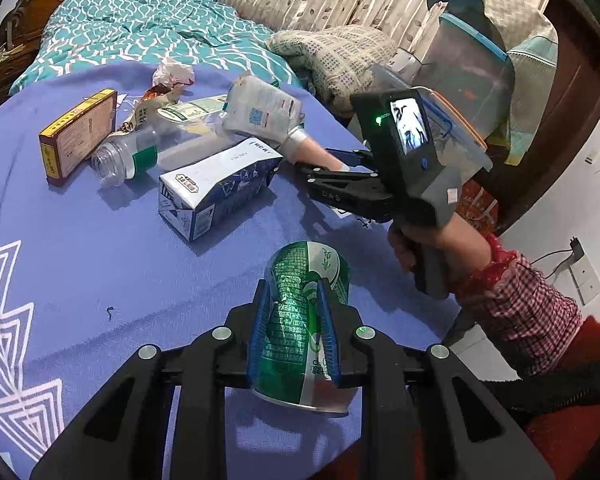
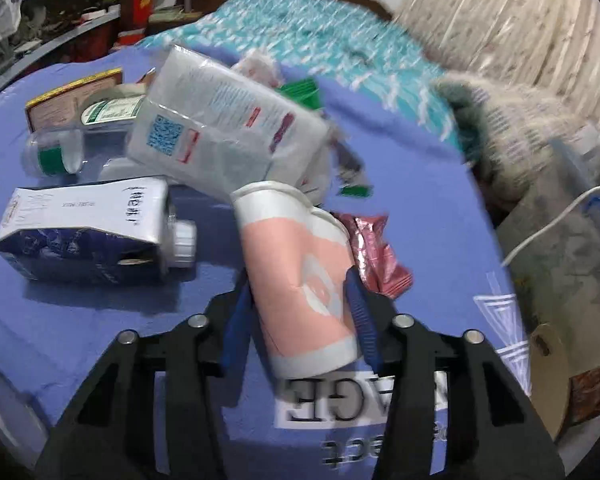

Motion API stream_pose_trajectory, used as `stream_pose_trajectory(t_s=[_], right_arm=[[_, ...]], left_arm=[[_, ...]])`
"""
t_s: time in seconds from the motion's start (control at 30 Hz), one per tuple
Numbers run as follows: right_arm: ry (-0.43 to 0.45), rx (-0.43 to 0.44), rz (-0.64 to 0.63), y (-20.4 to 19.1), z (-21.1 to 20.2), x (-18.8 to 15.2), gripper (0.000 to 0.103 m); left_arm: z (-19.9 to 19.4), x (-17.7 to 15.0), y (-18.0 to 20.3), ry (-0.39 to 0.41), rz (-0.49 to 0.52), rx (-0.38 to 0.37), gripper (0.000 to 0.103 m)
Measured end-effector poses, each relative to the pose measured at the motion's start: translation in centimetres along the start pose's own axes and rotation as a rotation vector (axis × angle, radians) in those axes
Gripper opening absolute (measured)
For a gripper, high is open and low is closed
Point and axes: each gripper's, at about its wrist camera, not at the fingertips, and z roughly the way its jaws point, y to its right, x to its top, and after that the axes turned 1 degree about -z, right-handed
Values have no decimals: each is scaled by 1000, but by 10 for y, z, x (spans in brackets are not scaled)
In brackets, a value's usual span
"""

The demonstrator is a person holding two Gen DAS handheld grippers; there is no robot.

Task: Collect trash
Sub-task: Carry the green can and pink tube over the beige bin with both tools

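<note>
The left tongs (image 1: pixel 296 320) are clamping a dented green can (image 1: pixel 306 328) between their blue pads, holding it just above the purple sheet (image 1: pixel 80 280) that is covering the bed. The right tongs (image 2: pixel 300 300) are gripping a crushed pink and white paper cup (image 2: pixel 300 276), squeezed at its lower half, with its rim pointing away toward the pile.

The rest of the trash is lying on the sheet beyond them: a blue and white milk carton (image 1: pixel 216 190) on its side, a clear plastic bottle (image 1: pixel 140 158) with a green label behind it, a yellow and brown box (image 1: pixel 78 136) to the left, a white plastic packet (image 2: pixel 224 128) resting on the heap, and a shiny pink wrapper (image 2: pixel 376 256) just beside the cup.
</note>
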Motion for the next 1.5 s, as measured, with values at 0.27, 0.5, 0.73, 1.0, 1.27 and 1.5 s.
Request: stream_pose_trajectory(t_s=[0.27,0.5,0.73,1.0,1.27,1.5], right_arm=[[97,133,300,43,-76,-63,34],[166,266,525,57,-113,-93,34],[161,336,589,55,-116,-109,34],[183,321,648,75,-117,-121,34],[213,240,715,109,-123,-143,34],[226,158,850,165,-119,-178,34]], left_arm=[[5,3,3,-7,14,-25,22],[12,13,18,-6,54,-26,21],[17,26,32,2,75,-17,20],[31,46,45,-9,103,-29,19],[61,82,87,-28,208,-65,18],[118,117,139,-82,315,-102,17]])
